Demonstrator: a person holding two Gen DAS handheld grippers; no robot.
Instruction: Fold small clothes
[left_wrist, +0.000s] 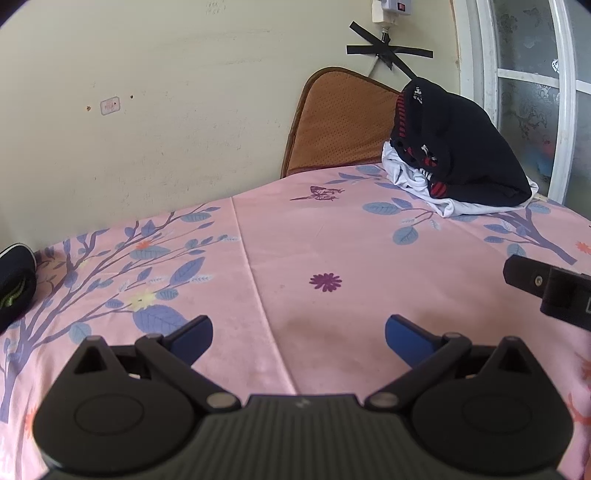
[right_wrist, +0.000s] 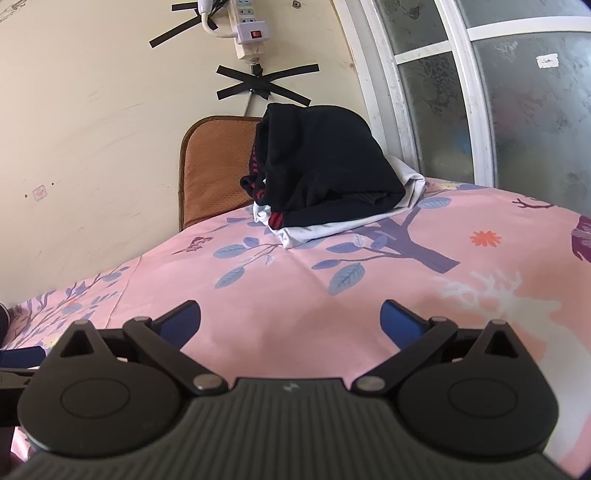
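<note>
1. Your left gripper (left_wrist: 298, 334) hovers low over the pink bedsheet printed with blue leaves and purple branches (left_wrist: 280, 236); its blue-tipped jaws stand wide apart with nothing between them.
2. Your right gripper (right_wrist: 290, 318) sits alongside over the same sheet, jaws likewise spread and empty. Its black body (left_wrist: 550, 291) shows at the right edge of the left wrist view, so the two tools are close together.
3. The heap of small clothes, a dark navy garment with red trim (left_wrist: 469, 147) lying on top of a white one (left_wrist: 443, 201), rests at the far side of the bed, well apart from both grippers, against a brown perforated cushion (left_wrist: 332, 122) by the wall.
4. The heap looks bunched rather than flat, though whether the pieces are loosely folded cannot be told.
5. A second dark cloth item with a green stripe (left_wrist: 14, 284) lies at the left edge of the bed; its state is unclear.
6. The bare sheet between grippers and heap would serve as a folding area.
</note>
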